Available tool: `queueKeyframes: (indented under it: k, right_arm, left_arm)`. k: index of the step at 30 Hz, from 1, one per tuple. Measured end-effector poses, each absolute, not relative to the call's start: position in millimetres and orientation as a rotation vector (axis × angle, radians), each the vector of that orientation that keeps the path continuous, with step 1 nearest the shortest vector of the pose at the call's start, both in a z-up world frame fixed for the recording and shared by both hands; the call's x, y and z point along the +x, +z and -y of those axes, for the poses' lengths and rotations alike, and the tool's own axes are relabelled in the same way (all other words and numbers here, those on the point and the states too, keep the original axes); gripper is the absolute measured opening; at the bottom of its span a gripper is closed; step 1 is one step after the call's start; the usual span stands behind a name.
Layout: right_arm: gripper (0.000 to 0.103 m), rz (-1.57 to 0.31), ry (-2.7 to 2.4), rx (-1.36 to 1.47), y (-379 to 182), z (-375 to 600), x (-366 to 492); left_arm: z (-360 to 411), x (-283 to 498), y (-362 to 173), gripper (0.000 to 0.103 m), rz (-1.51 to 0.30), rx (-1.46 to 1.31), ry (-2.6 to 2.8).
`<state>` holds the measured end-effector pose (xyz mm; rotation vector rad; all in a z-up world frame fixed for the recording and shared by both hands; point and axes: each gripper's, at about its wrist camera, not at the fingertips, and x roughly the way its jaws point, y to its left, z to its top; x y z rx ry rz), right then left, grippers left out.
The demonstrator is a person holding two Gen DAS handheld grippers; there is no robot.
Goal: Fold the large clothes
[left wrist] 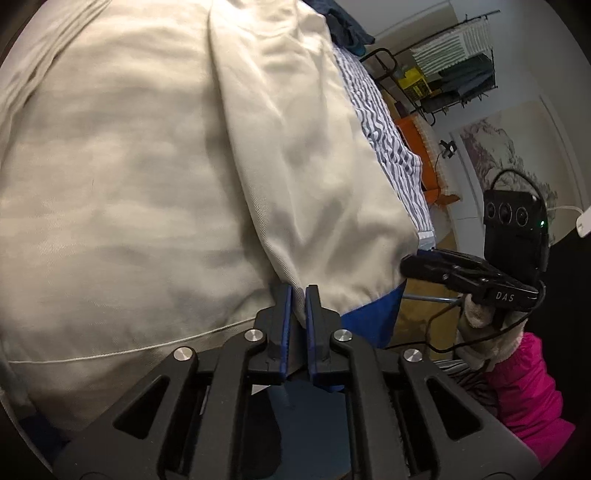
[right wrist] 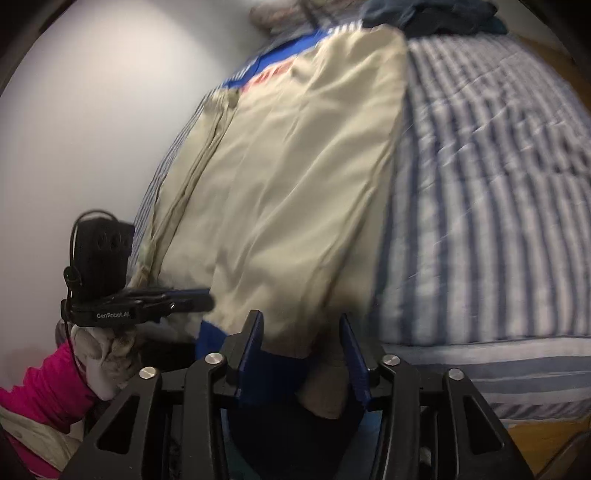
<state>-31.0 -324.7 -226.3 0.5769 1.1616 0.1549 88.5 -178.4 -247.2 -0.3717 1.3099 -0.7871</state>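
A large beige garment lies spread flat on the striped bed, its long side running away from me. My left gripper is shut on the garment's near hem, with cloth pinched between the blue pads. In the right wrist view the left gripper sits at the beige garment's near left corner. My right gripper stands open over the near edge; cloth lies between its fingers and a fold hangs beside the right finger, but the pads do not press it. From the left wrist view the right gripper is by the near right corner.
A blue cloth with red print lies under the garment. Dark blue clothes are piled at the bed's far end. A white wall runs along the left. A wire rack and an orange object stand beyond. Pink sleeves hold the grippers.
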Motion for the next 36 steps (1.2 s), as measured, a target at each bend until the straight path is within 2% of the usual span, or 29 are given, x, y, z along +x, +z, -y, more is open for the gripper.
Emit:
queueKeyframes:
  k: [1,3,5,8,9,11,15,18,22,27,30,31,32,33,36]
  right_arm:
    - [0.028,-1.160,0.165,0.570,-222.8,321.1,-32.1]
    - [0.020,-1.096,0.234,0.591,-206.0,317.5,-37.6]
    - [0.018,-1.027,0.295,0.634,-193.7,321.6,-42.2]
    - [0.024,-1.028,0.268,0.621,-196.4,327.4,-46.5]
    - [0.033,-1.062,0.240,0.639,-206.6,330.7,-46.6]
    - [0.034,-1.125,0.192,0.668,-226.8,334.1,-45.8]
    - [0.007,-1.178,0.122,0.625,-237.7,328.7,-48.6]
    - [0.003,-1.112,0.128,0.657,-224.5,336.5,-57.3]
    - [0.000,-1.187,0.057,0.592,-241.3,332.6,-59.1]
    - [0.000,-1.208,0.048,0.485,-238.4,316.1,-56.1]
    - [0.009,-1.139,0.070,0.516,-223.6,321.3,-62.2]
    - [0.015,-1.106,0.076,0.527,-218.7,327.8,-65.6]
    - [0.034,-1.052,0.069,0.544,-211.3,334.2,-69.9]
    - [0.042,-1.007,0.049,0.558,-207.6,340.5,-73.2]
    - [0.045,-0.999,0.023,0.639,-214.6,358.4,-73.6]
  left_arm:
    - [179.7,86.7,-242.0,0.004,-1.295,-0.368,-0.793]
    - [179.4,81.8,-233.8,0.003,-1.273,-0.376,-0.808]
    - [180.5,78.1,-230.4,0.003,-1.256,-0.361,-0.811]
    - [184.0,80.4,-236.9,0.003,-1.271,-0.352,-0.799]
    - [183.8,82.1,-240.3,0.002,-1.278,-0.349,-0.788]
    - [183.0,82.7,-245.4,0.002,-1.290,-0.353,-0.777]
    - [183.2,81.2,-234.5,0.001,-1.271,-0.376,-0.795]
    - [179.5,76.9,-225.3,0.002,-1.223,-0.328,-0.791]
    - [190.7,76.4,-245.2,0.002,-1.240,-0.211,-0.738]
    - [191.1,64.2,-230.6,0.002,-1.181,-0.108,-0.716]
    - [180.5,53.6,-210.9,0.002,-1.108,-0.083,-0.691]
    - [178.0,49.8,-204.1,0.002,-1.083,-0.087,-0.689]
    - [178.3,47.8,-197.9,0.002,-1.060,-0.086,-0.690]
    - [179.4,44.9,-193.7,0.002,-1.038,-0.078,-0.691]
    - [192.3,40.1,-191.7,0.002,-1.016,-0.035,-0.712]
